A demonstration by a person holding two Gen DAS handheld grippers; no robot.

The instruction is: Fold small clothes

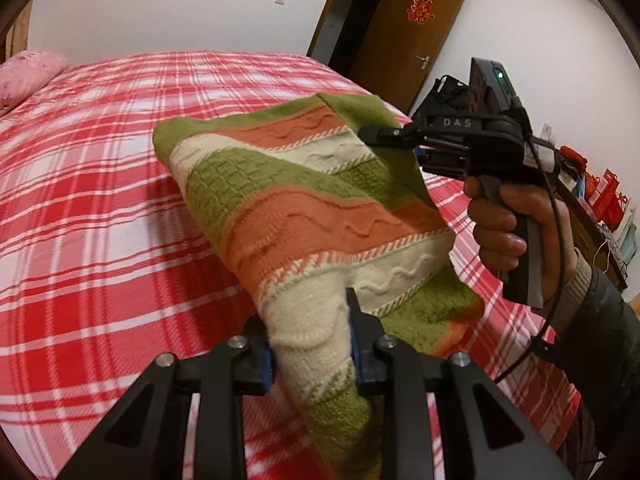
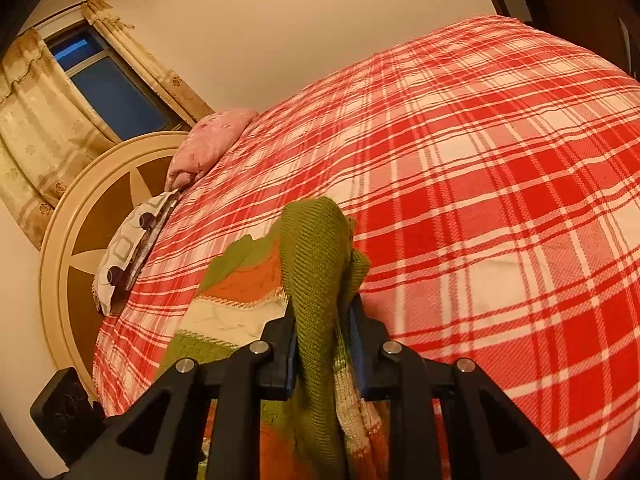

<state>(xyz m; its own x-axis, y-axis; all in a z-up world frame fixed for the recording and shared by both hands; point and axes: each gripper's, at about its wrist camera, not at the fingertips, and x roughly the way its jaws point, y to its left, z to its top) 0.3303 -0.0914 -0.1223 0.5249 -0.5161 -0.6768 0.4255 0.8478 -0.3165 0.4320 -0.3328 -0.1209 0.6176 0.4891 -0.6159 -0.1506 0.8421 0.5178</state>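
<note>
Two claws: both of mine are clamped on one striped sweater, which hangs in the air above the bed.
Left claw: its jaws are pinched on a cream and green bunch of knit at the near corner, and the cloth drapes down past the fingers.
Sweater: it stretches from my left claw up and across to my right one, sagging in the middle; I cannot tell whether its low edge touches the plaid cover.
Right claw: from the left camera it bites the far green edge of the sweater, and my right hand squeezes the handle.
Right claw, own view: the jaws are closed on a thick green fold that rises between them.
Step in hand, as I judge it: carrying the sweater to a flat spot so I can lay it down for a fold.
How to do it well: I should keep both grips level and pull gently apart to take out the sag.
Lowering: set the hanging edge down first, then drag lightly so the body spreads without wrinkles.
Risk: the bunched grips may leave twisted corners, so I ought to release only once the cloth lies flat.
</note>
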